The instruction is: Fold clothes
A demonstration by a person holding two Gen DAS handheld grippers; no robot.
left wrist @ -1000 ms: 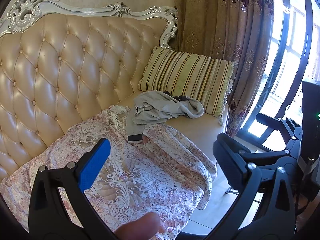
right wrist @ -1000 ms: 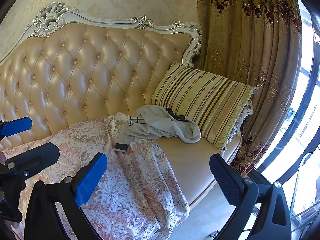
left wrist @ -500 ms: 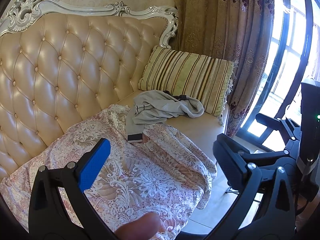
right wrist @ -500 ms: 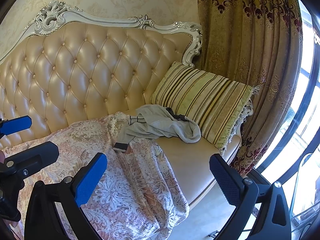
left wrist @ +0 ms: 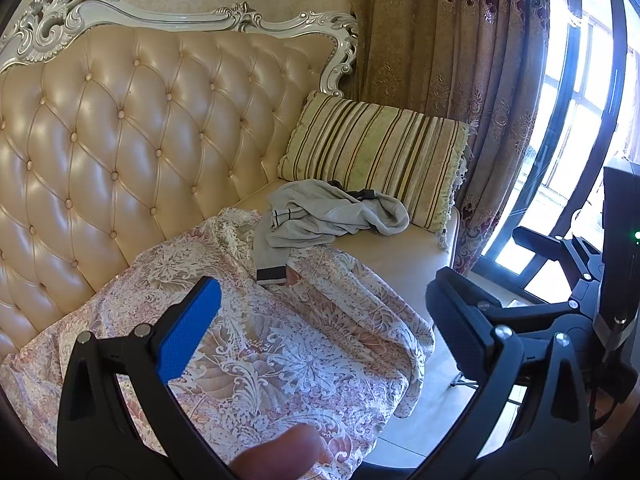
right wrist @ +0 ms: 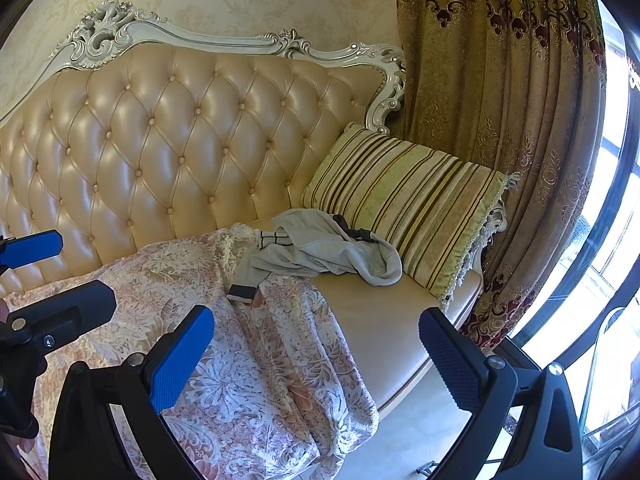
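left gripper (left wrist: 324, 320) fingers spread wide, empty, above lace cover (left wrist: 280, 344) on sofa (left wrist: 120, 152). grey garment (left wrist: 320, 216) lies crumpled on seat, touching striped cushion (left wrist: 380, 156). right gripper (right wrist: 316, 344) fingers likewise apart, empty. curtain (right wrist: 500, 100) far right.

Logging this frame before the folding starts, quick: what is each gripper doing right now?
Left gripper: open, holding nothing, above the lace cover.
Right gripper: open, holding nothing, short of the grey sweater.

Sweater (left wrist: 320, 216) crumpled on sofa seat (left wrist: 392, 252), pillow (left wrist: 380, 156) behind it, lace cover (left wrist: 280, 344) in front
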